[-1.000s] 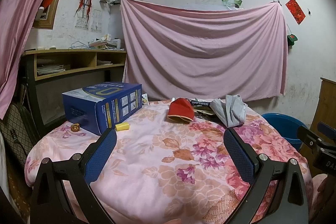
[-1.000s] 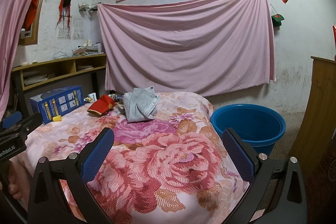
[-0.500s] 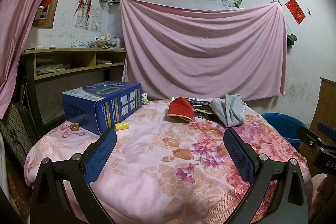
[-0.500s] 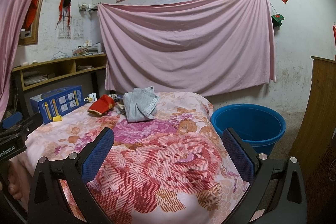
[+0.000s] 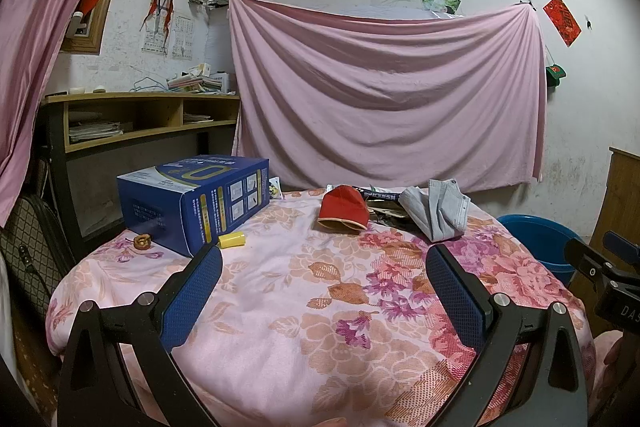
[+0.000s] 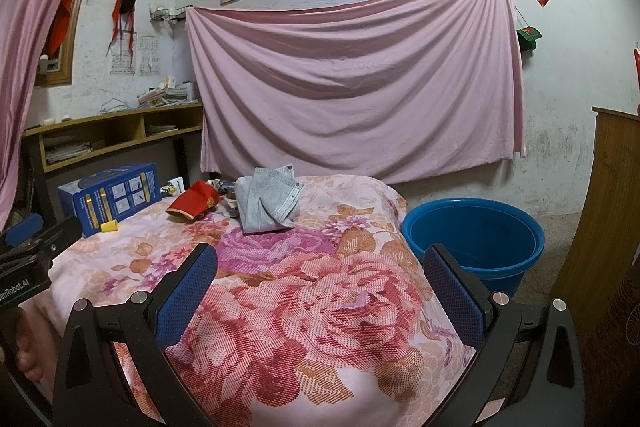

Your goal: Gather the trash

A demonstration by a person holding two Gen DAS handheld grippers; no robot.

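Trash is scattered along the far part of the tabletop (image 5: 280, 307), which is covered by a pink floral cloth. A crumpled grey face mask (image 5: 438, 211) is seen at the far right, with a red pouch (image 5: 344, 213) just to its left and some dark wrappers (image 5: 380, 205) tucked between and behind them. A small yellow cap (image 5: 232, 239) lies just beside the near corner of a blue box (image 5: 196, 203) on the left, and a small brown ring-shaped scrap (image 5: 142, 241) is found by the box's left side.

A blue bucket (image 6: 474, 239) stands on the floor just off the right edge of the tabletop, its opening facing up.

The left tool (image 5: 323, 269) is held over the near part of the tabletop with its blue pads spread wide and nothing between them. The right tool (image 6: 320, 267) is likewise spread wide and empty, held over the large red flower pattern, with the bucket seen beyond its right finger. Neither tool touches any item. A pink sheet (image 5: 384, 99) is hung on the wall behind.
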